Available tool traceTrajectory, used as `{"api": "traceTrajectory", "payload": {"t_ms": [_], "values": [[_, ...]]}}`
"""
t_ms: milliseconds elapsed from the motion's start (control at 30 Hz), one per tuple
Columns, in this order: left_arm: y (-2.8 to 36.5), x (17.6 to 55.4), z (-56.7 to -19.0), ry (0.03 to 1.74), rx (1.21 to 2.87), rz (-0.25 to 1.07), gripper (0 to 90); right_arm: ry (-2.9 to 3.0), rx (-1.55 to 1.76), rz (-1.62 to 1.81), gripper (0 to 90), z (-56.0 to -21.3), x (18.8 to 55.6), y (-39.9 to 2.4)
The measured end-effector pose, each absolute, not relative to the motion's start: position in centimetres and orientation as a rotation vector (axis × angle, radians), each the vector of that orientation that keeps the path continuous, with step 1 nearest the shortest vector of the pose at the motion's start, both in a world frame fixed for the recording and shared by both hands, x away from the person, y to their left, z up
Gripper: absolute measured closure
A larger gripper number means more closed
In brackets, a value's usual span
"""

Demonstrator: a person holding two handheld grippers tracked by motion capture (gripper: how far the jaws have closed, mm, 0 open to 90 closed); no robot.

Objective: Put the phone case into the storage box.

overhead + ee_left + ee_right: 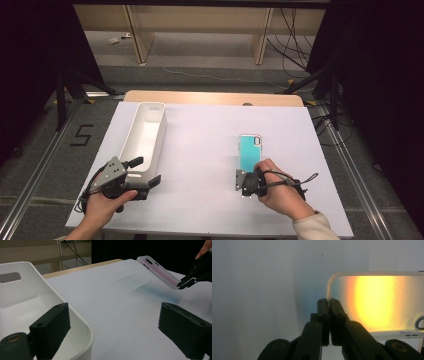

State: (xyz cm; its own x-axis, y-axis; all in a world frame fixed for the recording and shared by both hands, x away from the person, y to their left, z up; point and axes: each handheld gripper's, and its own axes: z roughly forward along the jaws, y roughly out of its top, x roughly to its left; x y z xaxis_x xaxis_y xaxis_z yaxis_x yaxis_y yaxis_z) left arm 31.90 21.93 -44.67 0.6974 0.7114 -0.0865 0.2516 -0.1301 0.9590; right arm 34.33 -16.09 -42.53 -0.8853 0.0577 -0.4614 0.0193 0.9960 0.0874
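We hold the left gripper (145,176) at the near end of the white bin (146,131), jaws wide apart and empty, one either side of the bin's near rim; we judge this steadies the bin as a target. The right gripper (246,186) has its jaws pinched almost fully together on the near edge of the phone case (249,152), whose near end is tilted up off the white table cover (200,150) — a thin edge grip, likely for carrying it to the bin.
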Motion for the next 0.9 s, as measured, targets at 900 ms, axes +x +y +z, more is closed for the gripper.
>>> {"api": "traceTrajectory", "payload": {"t_ms": [900], "values": [[16.9,35.1,-42.7,0.756,1.751,0.433,13.9,2.598,-0.064,0.140,88.7,-42.1,33.7,-12.7]]}}
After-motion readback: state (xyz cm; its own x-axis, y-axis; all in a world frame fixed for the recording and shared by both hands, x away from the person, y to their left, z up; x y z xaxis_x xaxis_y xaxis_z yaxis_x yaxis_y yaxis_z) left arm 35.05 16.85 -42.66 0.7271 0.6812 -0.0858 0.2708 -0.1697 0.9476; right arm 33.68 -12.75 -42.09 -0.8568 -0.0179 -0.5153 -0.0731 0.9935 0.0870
